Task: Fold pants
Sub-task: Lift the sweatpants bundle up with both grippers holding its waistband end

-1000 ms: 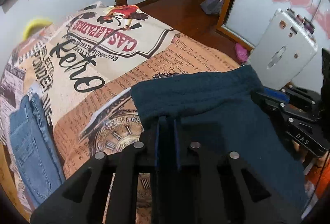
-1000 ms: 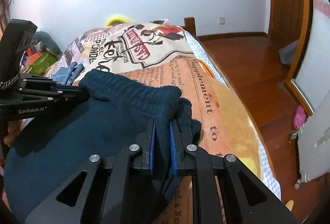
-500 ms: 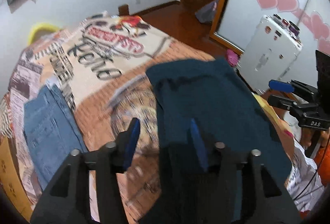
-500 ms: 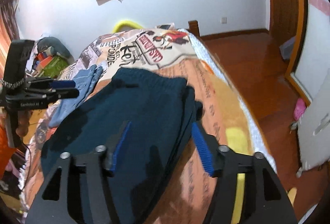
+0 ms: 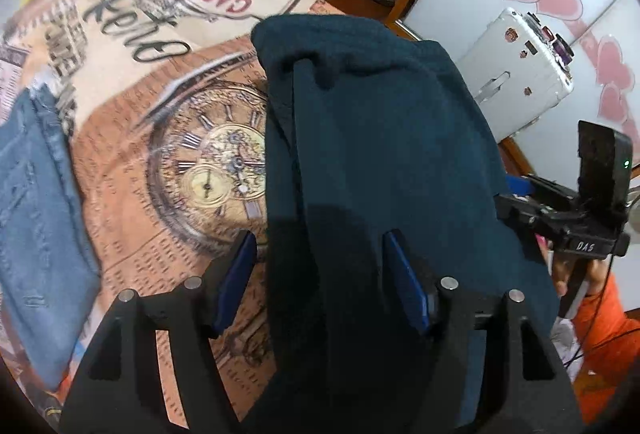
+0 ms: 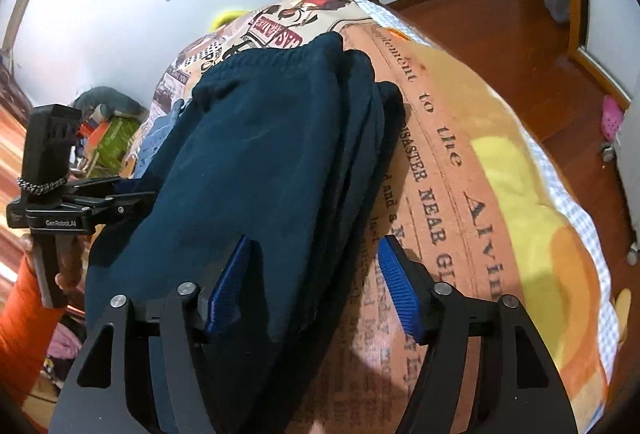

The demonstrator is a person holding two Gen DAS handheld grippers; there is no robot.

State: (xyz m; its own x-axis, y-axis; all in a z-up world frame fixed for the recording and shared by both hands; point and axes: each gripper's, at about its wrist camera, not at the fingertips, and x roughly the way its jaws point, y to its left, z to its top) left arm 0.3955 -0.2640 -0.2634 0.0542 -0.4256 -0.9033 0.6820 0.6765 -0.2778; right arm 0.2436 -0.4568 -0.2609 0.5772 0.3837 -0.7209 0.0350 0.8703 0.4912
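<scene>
**A:** Where are the pants?

**B:** The dark teal, soft knit pants [image 5: 384, 154] lie folded lengthwise on a bed covered by an orange and cream newspaper-print blanket [image 5: 168, 194] with a large clock face on it. The elastic waistband is at the far end, and in the right wrist view several stacked layers show along the pants' right edge [image 6: 280, 162].

**A:** And the two tools?

**B:** The left gripper [image 5: 320, 274], black with blue pads, has its fingers spread wide over the near end of the pants, gripping nothing. The right gripper [image 6: 312, 282] is spread just as wide over the pants' right edge, also gripping nothing. Each gripper appears in the other's camera, beside the pants.

**A:** Anything else nearby?

**B:** A pair of light blue denim jeans [image 5: 36, 202] lies on the blanket, left of the teal pants and apart from them. A white hard-shell suitcase [image 5: 516, 82] stands on the floor beyond the bed.
</scene>
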